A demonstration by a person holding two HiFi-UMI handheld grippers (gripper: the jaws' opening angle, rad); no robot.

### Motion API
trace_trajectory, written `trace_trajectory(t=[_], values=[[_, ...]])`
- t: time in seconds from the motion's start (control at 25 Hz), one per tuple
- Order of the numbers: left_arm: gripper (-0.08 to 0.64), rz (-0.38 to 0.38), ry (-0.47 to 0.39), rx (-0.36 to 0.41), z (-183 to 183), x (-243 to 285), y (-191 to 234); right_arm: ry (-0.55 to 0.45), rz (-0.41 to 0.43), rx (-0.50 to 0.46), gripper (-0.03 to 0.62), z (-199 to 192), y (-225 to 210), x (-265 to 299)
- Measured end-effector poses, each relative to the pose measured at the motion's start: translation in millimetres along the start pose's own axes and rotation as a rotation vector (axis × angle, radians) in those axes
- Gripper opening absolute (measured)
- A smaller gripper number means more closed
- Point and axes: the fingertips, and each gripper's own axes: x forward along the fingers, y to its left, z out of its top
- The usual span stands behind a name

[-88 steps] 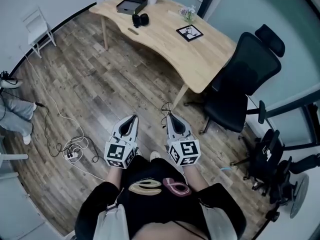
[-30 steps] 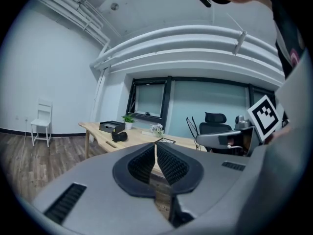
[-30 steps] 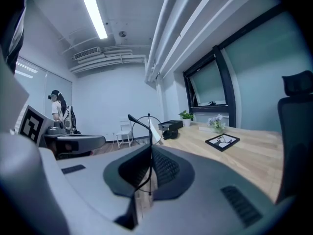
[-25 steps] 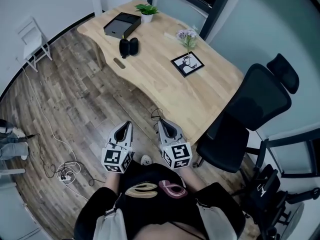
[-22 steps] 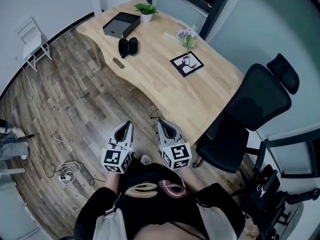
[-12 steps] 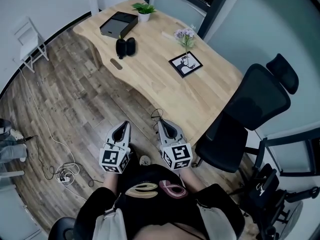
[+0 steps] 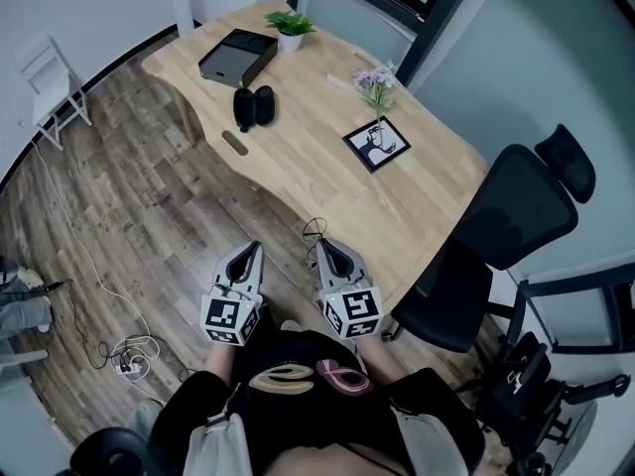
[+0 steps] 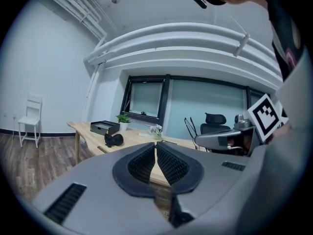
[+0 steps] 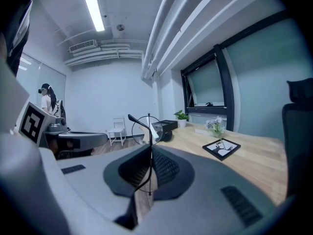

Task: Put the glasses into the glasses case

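Thin wire-framed glasses (image 9: 145,126) stick up from between the jaws of my right gripper (image 9: 149,148), which is shut on one of their arms; in the head view the glasses (image 7: 316,232) show as a faint loop at the tip of the right gripper (image 7: 323,250). My left gripper (image 7: 247,251) is held beside it over the wooden floor, pads (image 8: 146,161) meeting at the tip with nothing between them. The black glasses case (image 7: 254,106) lies far ahead on the light wooden table (image 7: 327,181), also visible as the case (image 8: 113,139) in the left gripper view.
On the table stand a dark flat box (image 7: 238,57), a potted plant (image 7: 291,28), a small vase of flowers (image 7: 375,82) and a black picture frame (image 7: 378,144). A black office chair (image 7: 506,236) is at the right. Cables (image 7: 129,355) trail on the floor at the left.
The person has stepped toward the table, which now sits slightly lower and to the right in the head view. Both grippers travelled along, still side by side, with the glasses still held.
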Motion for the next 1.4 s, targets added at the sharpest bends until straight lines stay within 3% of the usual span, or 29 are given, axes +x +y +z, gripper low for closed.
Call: trace_trajectory(t=[0.24, 0.68, 1.12, 1.4], values=[[0.026, 0.010, 0.008, -0.021, 14, 27, 55, -0.001, -0.013, -0.006, 0.018, 20, 5, 53], [0.026, -0.048, 0.011, -0.002, 40, 68, 134, 0.003, -0.085, 0.040, 0.018, 44, 15, 135], [0.026, -0.016, -0.009, -0.009, 61, 78, 231, -0.003, -0.143, 0.036, 0.018, 63, 41, 205], [0.026, -0.008, -0.011, -0.017, 65, 84, 253, 0.019, -0.131, 0.030, 0.018, 64, 50, 231]])
